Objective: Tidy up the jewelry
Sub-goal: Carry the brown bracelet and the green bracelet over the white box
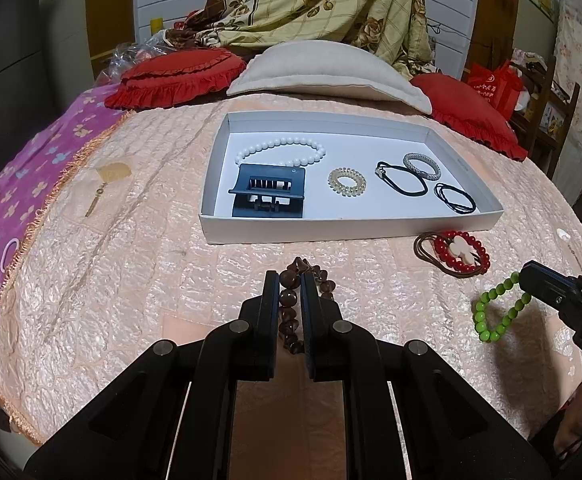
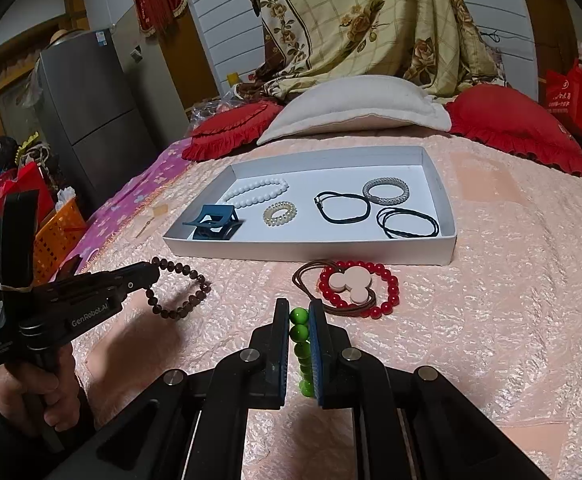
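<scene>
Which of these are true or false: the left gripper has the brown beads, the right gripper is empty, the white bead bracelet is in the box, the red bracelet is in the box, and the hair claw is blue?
1. The left gripper is closed on the brown bead bracelet. True.
2. The right gripper is empty. False: it is closed on the green bead bracelet.
3. The white bead bracelet lies inside the white box. True.
4. The red bead bracelet lies inside the box. False: it lies on the peach bedspread in front of the box.
5. The hair claw in the box is blue. True.
</scene>
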The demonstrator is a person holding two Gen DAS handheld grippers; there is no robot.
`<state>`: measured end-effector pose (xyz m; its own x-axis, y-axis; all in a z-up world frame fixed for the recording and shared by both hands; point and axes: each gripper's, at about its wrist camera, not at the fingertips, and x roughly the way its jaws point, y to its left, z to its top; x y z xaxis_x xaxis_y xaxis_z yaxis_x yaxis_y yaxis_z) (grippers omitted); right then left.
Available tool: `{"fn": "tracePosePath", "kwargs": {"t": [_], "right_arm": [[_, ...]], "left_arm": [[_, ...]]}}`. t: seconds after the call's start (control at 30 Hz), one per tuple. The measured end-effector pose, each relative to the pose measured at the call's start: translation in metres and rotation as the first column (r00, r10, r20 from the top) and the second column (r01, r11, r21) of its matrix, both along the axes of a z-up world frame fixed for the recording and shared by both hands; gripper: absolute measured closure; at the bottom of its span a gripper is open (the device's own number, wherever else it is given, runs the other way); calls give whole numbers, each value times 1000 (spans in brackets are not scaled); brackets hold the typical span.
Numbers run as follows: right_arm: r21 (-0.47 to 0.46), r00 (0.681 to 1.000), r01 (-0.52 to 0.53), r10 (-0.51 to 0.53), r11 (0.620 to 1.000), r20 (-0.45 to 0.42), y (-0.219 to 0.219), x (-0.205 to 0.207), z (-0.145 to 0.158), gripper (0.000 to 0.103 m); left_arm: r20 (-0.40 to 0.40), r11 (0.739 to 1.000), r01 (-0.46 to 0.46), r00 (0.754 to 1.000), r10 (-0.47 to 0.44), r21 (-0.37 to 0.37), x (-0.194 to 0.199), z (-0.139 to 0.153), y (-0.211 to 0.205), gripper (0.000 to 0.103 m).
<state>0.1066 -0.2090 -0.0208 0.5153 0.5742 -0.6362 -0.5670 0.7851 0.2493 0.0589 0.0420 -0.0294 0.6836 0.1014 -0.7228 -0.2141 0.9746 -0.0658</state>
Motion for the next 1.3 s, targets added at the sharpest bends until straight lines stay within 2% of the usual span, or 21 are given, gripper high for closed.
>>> {"fn": "tracePosePath", "kwargs": {"t": [0.2, 0.3, 0.5, 0.67, 0.8, 0.97, 1.17, 1.3], "right_arm": [[9, 1000, 1, -1, 1000, 1, -1, 0, 2, 94], [22, 1000, 8, -8, 1000, 6, -4, 2, 6, 94], [65, 999, 13, -15, 998, 30, -7, 17, 26, 94], [116, 999, 12, -18, 993, 51, -4, 51, 53, 94], [149, 998, 22, -29, 989, 47, 4, 87, 69, 94], [160, 999, 44, -49, 986, 24, 18, 133, 71, 94], [124, 996, 81, -76, 989, -47, 37, 190, 48, 94], [94, 993, 88, -79, 992, -91, 51, 217, 28, 94]], "left_arm": [[3, 1000, 0, 1000, 0, -3, -1, 0, 0, 94], [28, 999, 21, 999, -20, -36, -4, 5, 1, 94], [101, 996, 66, 993, -60, -64, -6, 29, 0, 94], [143, 987, 114, 985, -97, -112, 12, 55, -2, 94], [158, 981, 151, 979, -132, -118, 47, 70, -6, 94], [153, 979, 164, 977, -145, -119, 101, 70, -14, 94], [82, 969, 146, 988, -132, -198, 181, 37, -12, 94], [32, 971, 98, 995, -93, -218, 205, 15, 0, 94]]}}
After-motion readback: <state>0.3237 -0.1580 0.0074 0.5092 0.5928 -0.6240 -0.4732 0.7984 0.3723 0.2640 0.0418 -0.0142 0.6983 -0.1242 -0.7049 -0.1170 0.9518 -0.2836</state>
